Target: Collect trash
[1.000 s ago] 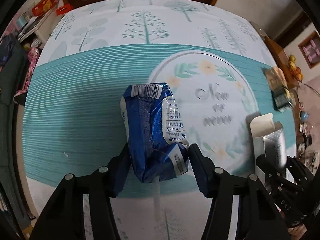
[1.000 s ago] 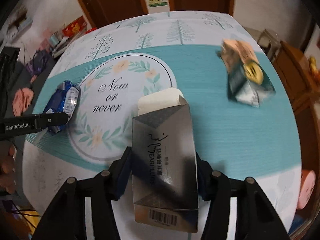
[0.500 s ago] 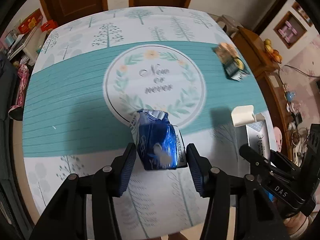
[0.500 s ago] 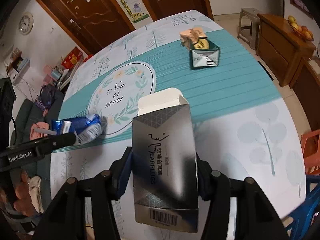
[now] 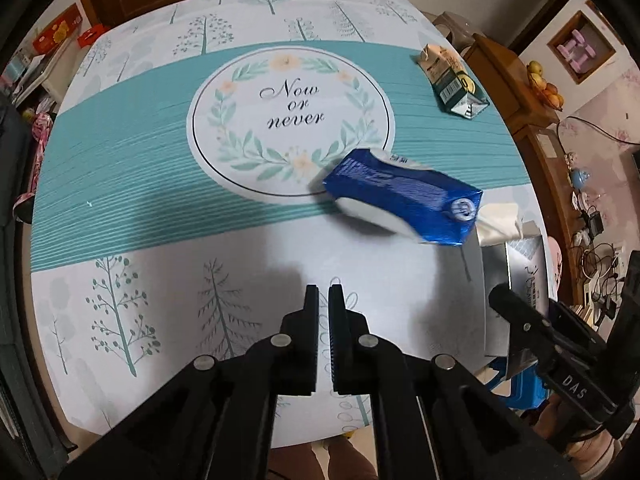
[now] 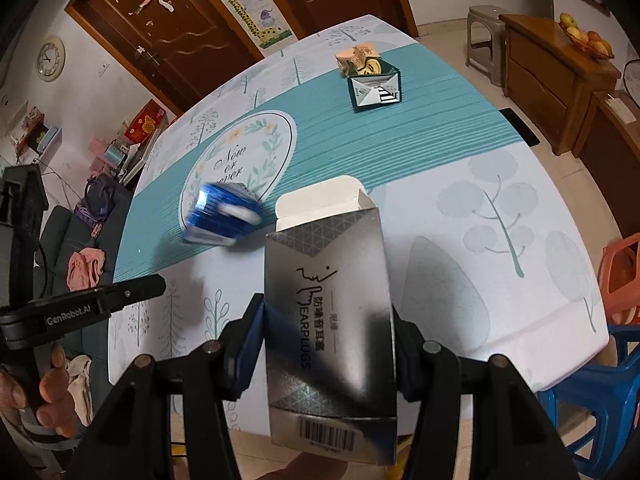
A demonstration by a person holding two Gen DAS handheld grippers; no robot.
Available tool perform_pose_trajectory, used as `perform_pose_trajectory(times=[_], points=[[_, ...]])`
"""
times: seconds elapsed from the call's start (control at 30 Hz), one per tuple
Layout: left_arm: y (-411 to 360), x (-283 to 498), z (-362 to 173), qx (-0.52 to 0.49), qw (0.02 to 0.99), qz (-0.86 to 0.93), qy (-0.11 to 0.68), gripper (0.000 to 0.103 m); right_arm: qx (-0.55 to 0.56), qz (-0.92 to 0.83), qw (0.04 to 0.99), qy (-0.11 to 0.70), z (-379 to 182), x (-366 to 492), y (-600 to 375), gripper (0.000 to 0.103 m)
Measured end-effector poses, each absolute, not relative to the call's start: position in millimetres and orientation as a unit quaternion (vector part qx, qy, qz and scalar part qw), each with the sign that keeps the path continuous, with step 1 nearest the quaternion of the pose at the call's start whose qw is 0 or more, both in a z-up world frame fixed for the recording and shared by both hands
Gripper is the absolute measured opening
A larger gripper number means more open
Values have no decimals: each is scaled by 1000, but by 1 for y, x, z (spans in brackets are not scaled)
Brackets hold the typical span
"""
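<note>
My left gripper (image 5: 323, 292) hangs over the near part of the table, shut, with nothing between its fingers. The crushed blue drink carton (image 5: 400, 196) lies on its side ahead and to the right, at the edge of the round "Now or never" print. It is blurred in the right wrist view, blue carton (image 6: 224, 216). My right gripper (image 6: 328, 320) is shut on a silver earplugs box (image 6: 332, 264) with its top flap open. That silver box (image 5: 524, 264) also shows at the right of the left wrist view. A flattened green and tan carton (image 5: 452, 84) lies at the far right of the table.
The table (image 5: 160, 320) wears a white and teal cloth printed with trees. A wooden cabinet (image 6: 560, 92) with a fruit bowl and a grey stool (image 6: 484, 36) stand beyond its right side. Blue and orange plastic chairs (image 6: 600, 380) are at the near right. A hand (image 6: 36, 396) holds the left gripper's handle.
The blue carton has come out of the left gripper and dropped onto the table to the right. The left jaws have shut empty. Both grippers have drawn back toward the table's near edge.
</note>
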State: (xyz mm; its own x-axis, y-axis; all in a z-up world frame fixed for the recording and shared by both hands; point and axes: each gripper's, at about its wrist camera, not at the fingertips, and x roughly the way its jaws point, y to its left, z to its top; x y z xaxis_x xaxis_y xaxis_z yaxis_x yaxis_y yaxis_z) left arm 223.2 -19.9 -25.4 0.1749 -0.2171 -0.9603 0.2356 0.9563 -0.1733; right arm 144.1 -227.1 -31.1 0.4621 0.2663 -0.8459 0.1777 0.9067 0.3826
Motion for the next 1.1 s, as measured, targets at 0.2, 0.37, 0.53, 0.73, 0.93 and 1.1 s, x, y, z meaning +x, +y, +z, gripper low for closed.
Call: perform_pose_trajectory(times=[0.2,0.37,0.53,0.73,0.93,1.1], points=[[-26,222,-25,28,769,-159,618,7,219,19,827,518,-37,147,-232,54],[-47,226,-14,80,781,-189,590,35,225,11,825,518,-41,150,-237,54],[-87,227,-9,187,782,-236,546,57,237,-1,820,520,-47,153,-245,54],[-130,222,-17,320,766,-276,484,67,259,-21,813,520,-56,155,-256,54],[-150,215,-37,431,727,-307,437,69,273,-31,812,514,-57,156,-265,54],[-161,222,-49,463,714,-316,420,69,280,-39,811,511,-58,160,-268,54]])
